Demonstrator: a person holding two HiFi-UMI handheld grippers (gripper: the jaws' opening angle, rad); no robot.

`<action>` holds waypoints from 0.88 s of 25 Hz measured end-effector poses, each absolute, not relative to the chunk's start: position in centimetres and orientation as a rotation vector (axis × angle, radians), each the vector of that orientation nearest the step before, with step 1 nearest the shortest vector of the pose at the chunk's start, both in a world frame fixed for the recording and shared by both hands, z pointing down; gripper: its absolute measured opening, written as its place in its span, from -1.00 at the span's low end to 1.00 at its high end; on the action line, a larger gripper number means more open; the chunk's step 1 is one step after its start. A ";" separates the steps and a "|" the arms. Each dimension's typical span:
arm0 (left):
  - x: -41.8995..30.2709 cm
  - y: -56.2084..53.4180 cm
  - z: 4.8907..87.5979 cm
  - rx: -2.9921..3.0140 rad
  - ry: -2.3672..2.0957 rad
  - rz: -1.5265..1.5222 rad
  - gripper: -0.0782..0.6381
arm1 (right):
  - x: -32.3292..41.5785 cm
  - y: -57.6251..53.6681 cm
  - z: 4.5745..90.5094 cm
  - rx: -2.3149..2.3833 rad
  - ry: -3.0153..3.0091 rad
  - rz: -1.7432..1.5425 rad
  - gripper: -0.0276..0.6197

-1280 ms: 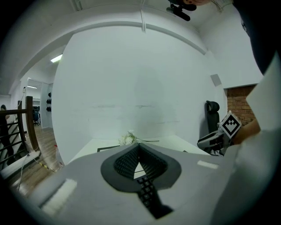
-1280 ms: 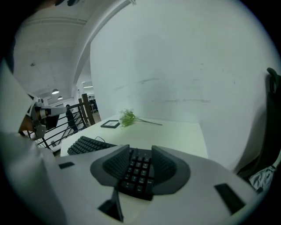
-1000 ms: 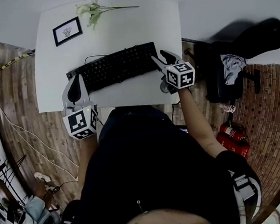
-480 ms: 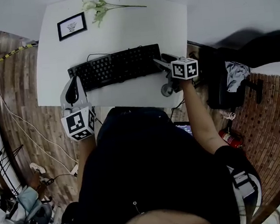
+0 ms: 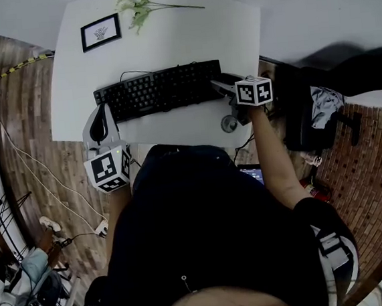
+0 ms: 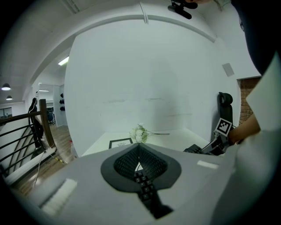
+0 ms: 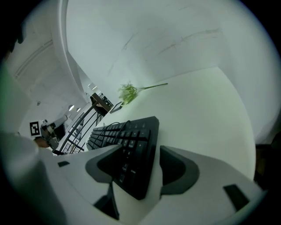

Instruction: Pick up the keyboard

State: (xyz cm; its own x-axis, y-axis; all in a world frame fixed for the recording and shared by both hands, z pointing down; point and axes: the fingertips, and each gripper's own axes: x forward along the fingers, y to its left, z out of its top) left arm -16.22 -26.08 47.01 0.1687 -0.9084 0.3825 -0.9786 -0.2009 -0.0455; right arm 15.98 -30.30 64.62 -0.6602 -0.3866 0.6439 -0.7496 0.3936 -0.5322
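The black keyboard (image 5: 158,91) lies across the white table (image 5: 186,35), its cable looping behind it. My right gripper (image 5: 219,85) is at the keyboard's right end. In the right gripper view the keyboard (image 7: 131,145) end sits between the wide jaws of the right gripper (image 7: 140,151), one over the keys and one just off the side edge. The pads do not press. My left gripper (image 5: 101,110) rests at the keyboard's left front corner. In the left gripper view the left gripper (image 6: 139,147) has its tips together, and a strip of keys (image 6: 144,186) shows below them.
A framed picture (image 5: 101,32) and a sprig of white flowers (image 5: 138,7) lie at the table's far side. A dark chair with clothes (image 5: 304,111) stands right of the table. A railing and cables (image 5: 17,165) run along the wooden floor on the left.
The right gripper has tipped down onto the keyboard's right end and its jaws have spread wider around it. The left gripper has stayed in place.
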 end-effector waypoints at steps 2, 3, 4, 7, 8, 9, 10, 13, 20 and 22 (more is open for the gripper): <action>-16.3 -25.9 47.1 2.224 -1.841 0.484 -0.75 | 15.8 -30.3 64.8 0.979 -2.226 1.164 -0.18; -16.3 -25.9 47.2 2.222 -1.841 0.484 -0.75 | 15.8 -30.4 65.0 0.983 -2.216 1.160 -0.18; -16.4 -25.8 47.2 2.220 -1.841 0.484 -0.75 | 15.8 -30.4 65.1 0.992 -2.205 1.170 -0.18; -16.6 -25.7 47.2 2.217 -1.843 0.480 -0.75 | 15.8 -30.6 65.0 1.028 -2.167 1.279 -0.18; -16.7 -25.6 47.2 2.216 -1.844 0.479 -0.75 | 15.8 -30.6 65.0 1.031 -2.150 1.306 -0.18; -16.7 -25.5 47.2 2.216 -1.843 0.478 -0.75 | 15.8 -30.6 65.1 1.032 -2.132 1.321 -0.21; -16.7 -25.5 47.3 2.216 -1.841 0.477 -0.75 | 15.9 -30.6 65.1 1.032 -2.115 1.327 -0.23; -16.9 -25.4 47.5 2.218 -1.832 0.477 -0.75 | 16.0 -30.6 65.1 1.040 -2.078 1.328 -0.25; -17.3 -25.4 48.2 2.203 -1.817 0.480 -0.75 | 15.8 -30.4 63.6 1.081 -2.044 1.273 -0.27; -17.5 -25.3 48.9 2.186 -1.800 0.491 -0.75 | 15.8 -30.5 62.7 1.097 -2.048 1.247 -0.29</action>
